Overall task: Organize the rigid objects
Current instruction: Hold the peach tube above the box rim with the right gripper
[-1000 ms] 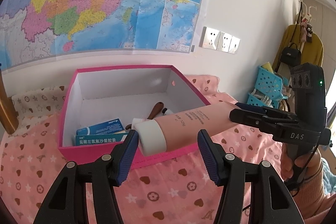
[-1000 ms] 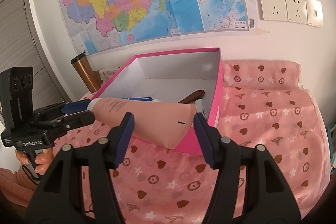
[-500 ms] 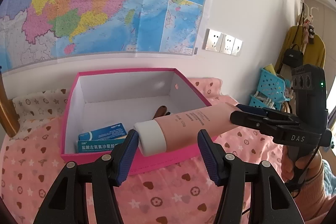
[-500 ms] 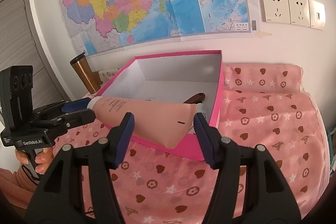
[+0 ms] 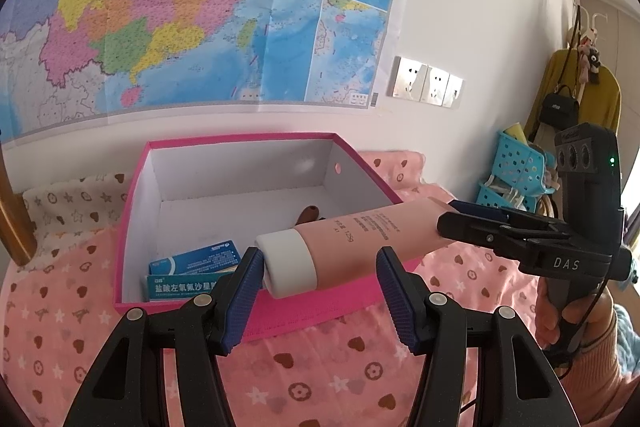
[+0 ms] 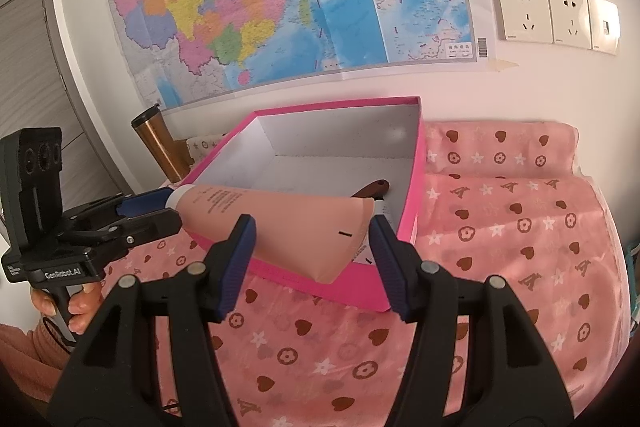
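Observation:
A pink tube (image 5: 368, 235) with a white cap (image 5: 286, 263) hangs level over the front rim of the pink box (image 5: 320, 311). My right gripper (image 6: 312, 235) is shut on the tube's flat crimped end (image 6: 320, 235), which fills the gap between its pads; it also shows at the right as the right gripper (image 5: 448, 219). My left gripper (image 5: 320, 267) stands open around the cap: its left pad (image 5: 248, 283) touches the cap, the right pad stands apart. From the right wrist view, the left gripper (image 6: 172, 211) sits at the cap end.
Inside the box (image 6: 416, 187) lie two blue medicine cartons (image 5: 192, 263) and a brown handle (image 5: 310, 214). A copper tumbler (image 6: 160, 147) stands left of the box. Blue baskets (image 5: 516, 163) and hanging clothes are at the far right. Pink patterned cloth (image 6: 500, 247) covers the surface.
The box sits slightly lower in both views. The tube keeps its place between the two grippers, and neither pair of jaws has changed.

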